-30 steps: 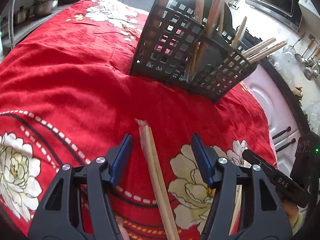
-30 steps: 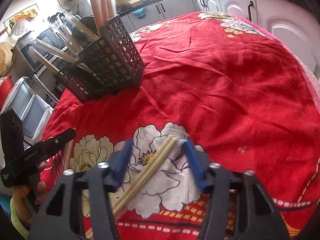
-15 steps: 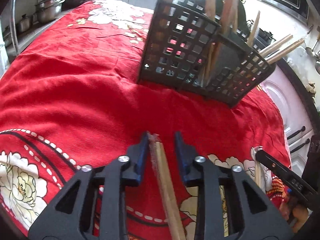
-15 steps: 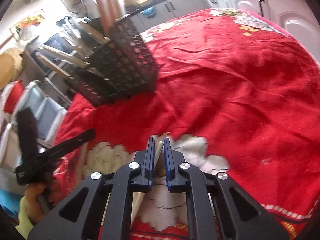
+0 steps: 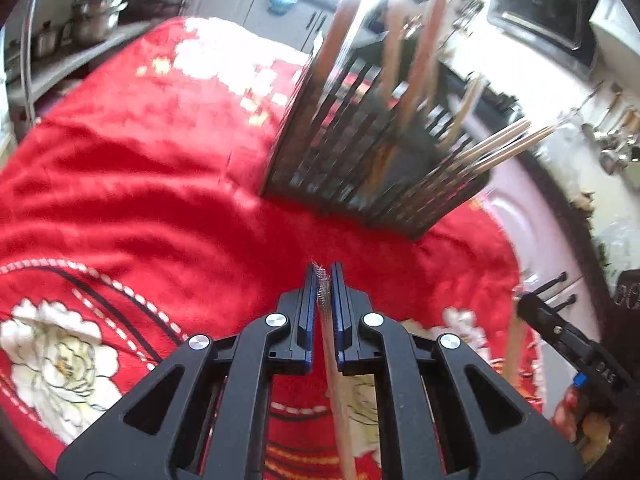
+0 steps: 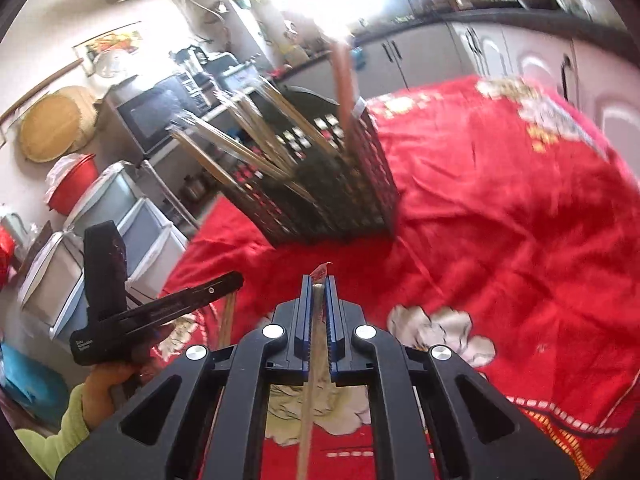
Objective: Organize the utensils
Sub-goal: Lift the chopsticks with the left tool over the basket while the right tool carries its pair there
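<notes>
Above red cloth (image 5: 140, 184) | both grippers' fingers (image 5: 307, 312) pinching pale wrapped chopsticks (image 5: 336, 392)

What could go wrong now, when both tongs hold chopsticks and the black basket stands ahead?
1. Each tongs grips its chopsticks near the very tip: left tongs, right tongs. The long free ends may swing or slip out.
2. The basket is already crowded with slanted sticks; new ones could catch on them or on the mesh.
3. The two tongs are close together; the hanging ends might knock each other.
</notes>
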Action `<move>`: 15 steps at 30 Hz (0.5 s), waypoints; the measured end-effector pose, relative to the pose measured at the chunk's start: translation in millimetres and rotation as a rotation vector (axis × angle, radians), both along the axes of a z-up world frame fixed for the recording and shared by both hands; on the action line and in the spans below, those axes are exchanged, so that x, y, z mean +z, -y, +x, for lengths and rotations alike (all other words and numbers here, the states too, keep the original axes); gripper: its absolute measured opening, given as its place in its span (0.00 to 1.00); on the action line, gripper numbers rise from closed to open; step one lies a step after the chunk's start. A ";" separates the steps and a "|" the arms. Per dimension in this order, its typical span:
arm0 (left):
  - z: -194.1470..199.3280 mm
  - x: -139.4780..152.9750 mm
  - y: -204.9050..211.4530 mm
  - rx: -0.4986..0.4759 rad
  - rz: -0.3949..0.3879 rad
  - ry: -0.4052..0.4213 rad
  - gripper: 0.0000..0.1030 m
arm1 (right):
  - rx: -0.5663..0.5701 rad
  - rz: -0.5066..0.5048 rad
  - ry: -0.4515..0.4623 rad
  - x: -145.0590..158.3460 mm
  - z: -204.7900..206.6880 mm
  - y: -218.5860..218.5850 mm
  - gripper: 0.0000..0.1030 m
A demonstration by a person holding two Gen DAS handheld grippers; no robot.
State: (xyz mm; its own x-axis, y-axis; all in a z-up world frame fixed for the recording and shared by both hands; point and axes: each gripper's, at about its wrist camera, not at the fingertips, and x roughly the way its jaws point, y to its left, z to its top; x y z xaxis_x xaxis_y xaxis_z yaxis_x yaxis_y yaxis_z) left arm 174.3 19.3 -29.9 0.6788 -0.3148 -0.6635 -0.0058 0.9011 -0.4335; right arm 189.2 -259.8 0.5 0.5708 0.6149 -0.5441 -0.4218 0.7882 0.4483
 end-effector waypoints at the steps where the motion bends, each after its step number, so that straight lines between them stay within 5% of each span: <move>1: -3.6 8.4 0.4 -0.002 0.002 0.021 0.04 | 0.004 0.000 0.014 5.2 -1.4 -1.3 0.06; 15: -21.8 108.4 1.4 -0.017 0.027 0.280 0.04 | 0.013 0.006 0.214 70.9 -14.3 -6.2 0.06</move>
